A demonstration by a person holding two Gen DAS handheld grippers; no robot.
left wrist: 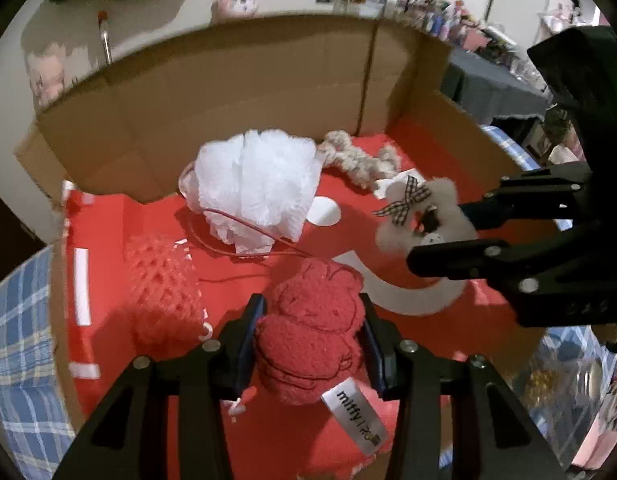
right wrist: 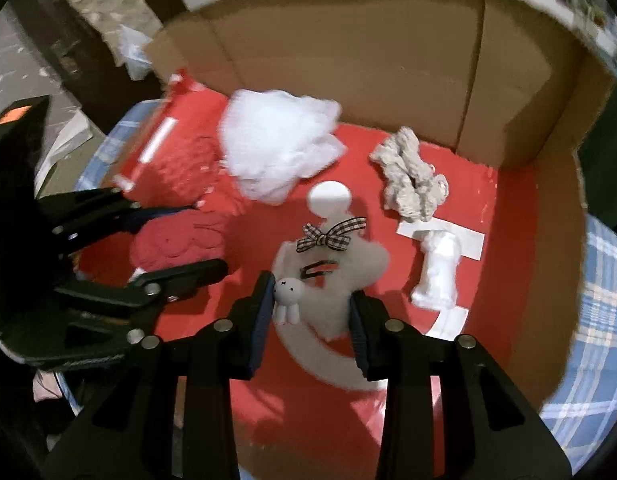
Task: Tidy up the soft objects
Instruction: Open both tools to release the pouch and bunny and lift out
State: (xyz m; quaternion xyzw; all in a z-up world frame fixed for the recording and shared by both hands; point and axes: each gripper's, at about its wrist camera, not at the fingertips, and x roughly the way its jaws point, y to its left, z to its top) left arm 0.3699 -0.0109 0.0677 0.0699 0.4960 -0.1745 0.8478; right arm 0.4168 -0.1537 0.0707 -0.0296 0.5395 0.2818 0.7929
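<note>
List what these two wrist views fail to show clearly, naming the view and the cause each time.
- Red plush toy, left view: its lower part hidden behind the left gripper.
- White mesh pouf, right view: motion blur hides its texture.
- Fluffy white item, right view: lower edge hidden by the right gripper.
- Shelf items, left view: too small.

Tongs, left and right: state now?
Left tongs: closed on the red plush.
Right tongs: closed on the grey fluffy scrunchie.
</note>
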